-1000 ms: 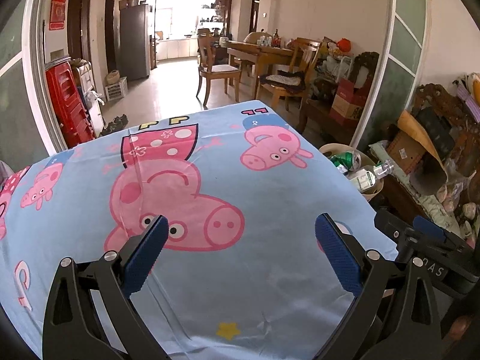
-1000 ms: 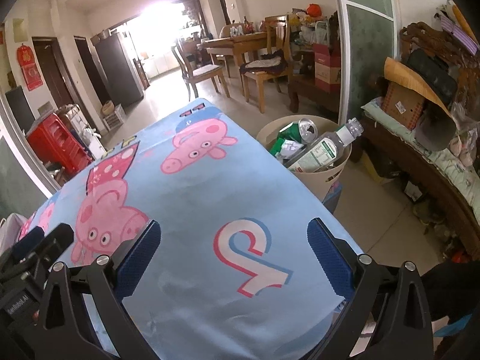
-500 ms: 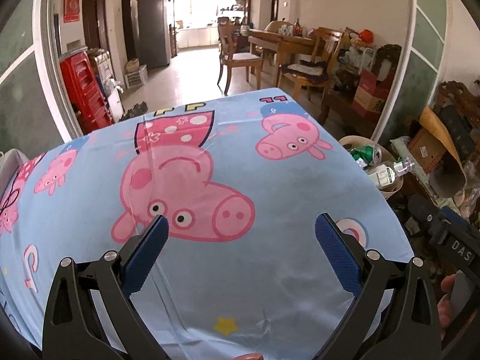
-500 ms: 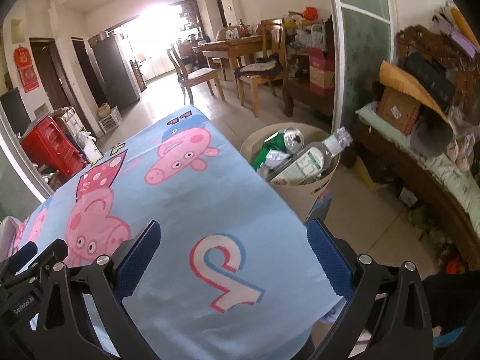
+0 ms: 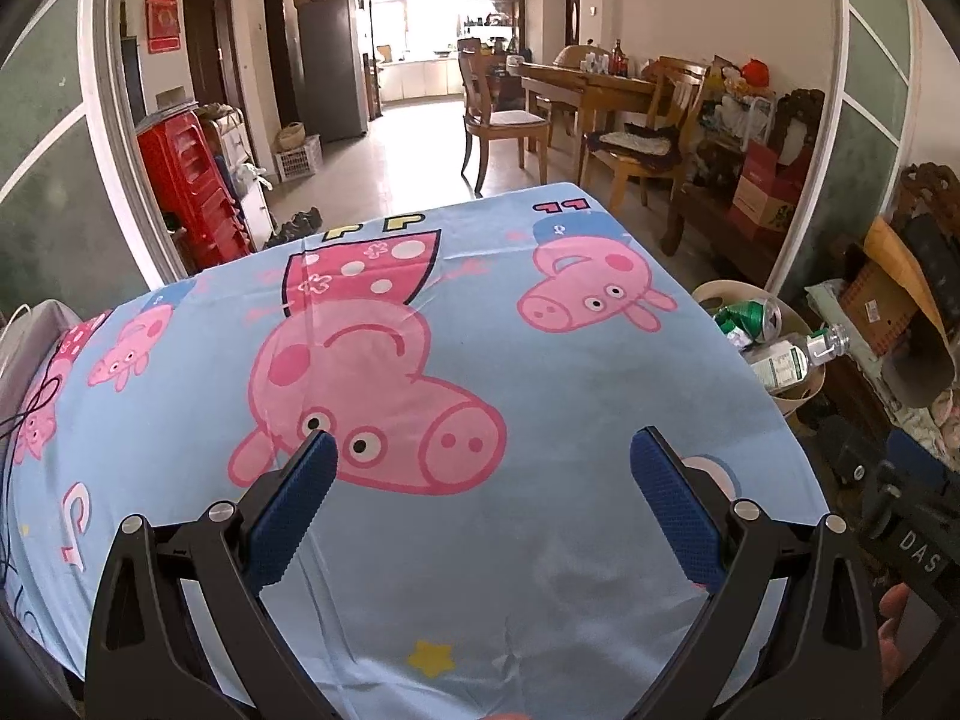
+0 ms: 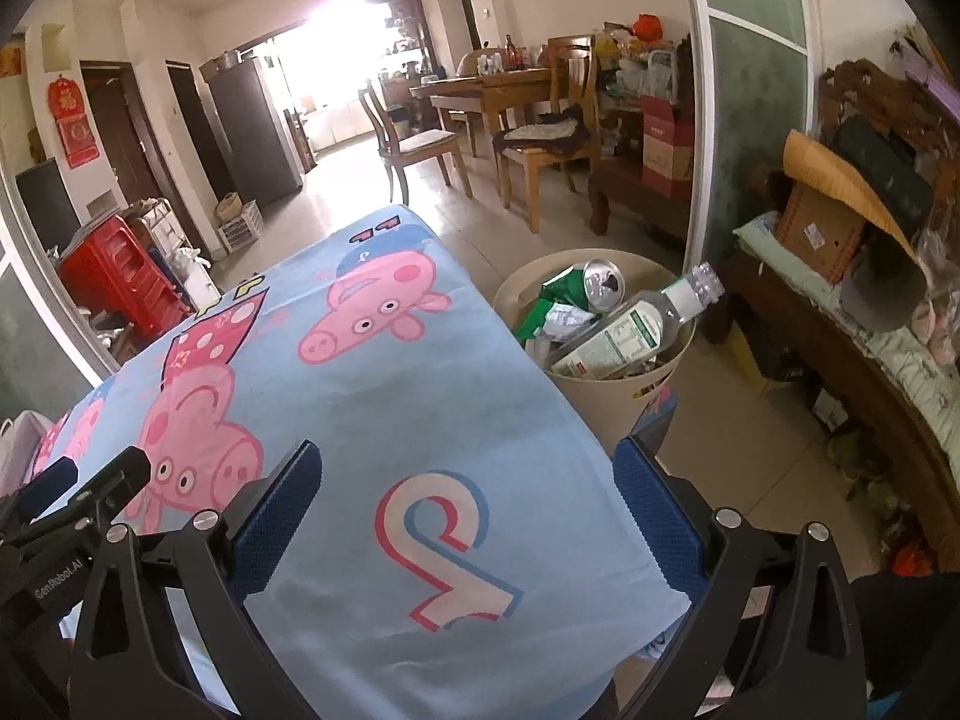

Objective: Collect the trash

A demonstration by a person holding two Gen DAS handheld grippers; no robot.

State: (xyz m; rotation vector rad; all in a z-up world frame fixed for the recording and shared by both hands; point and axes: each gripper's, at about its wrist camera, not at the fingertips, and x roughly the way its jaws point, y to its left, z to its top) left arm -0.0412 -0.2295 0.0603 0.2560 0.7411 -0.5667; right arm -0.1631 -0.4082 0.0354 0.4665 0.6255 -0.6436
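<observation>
Both tongs are spread wide and hold nothing: the left tongs (image 5: 480, 492) hang over the middle of the tabletop (image 5: 198, 408), whose blue cloth shows pink cartoon pigs, and the right tongs (image 6: 465, 501) hang over its near right corner, one blue pad out past the right edge. Neither touches the cloth as far as the views show. Beyond that right edge, on the floor, stands a beige waste bin (image 6: 606, 402) holding the collected trash: a clear plastic bottle (image 6: 636, 330) leaning on the rim with its neck sticking out, a green drink can (image 6: 594, 285) and crumpled wrappers. The right wrist view looks down into the bin; the left wrist view catches only part of it (image 5: 798, 387) past the cloth, yet shows the tabletop's left side. Farther back stand wooden chairs and a dining table (image 5: 591, 87).
</observation>
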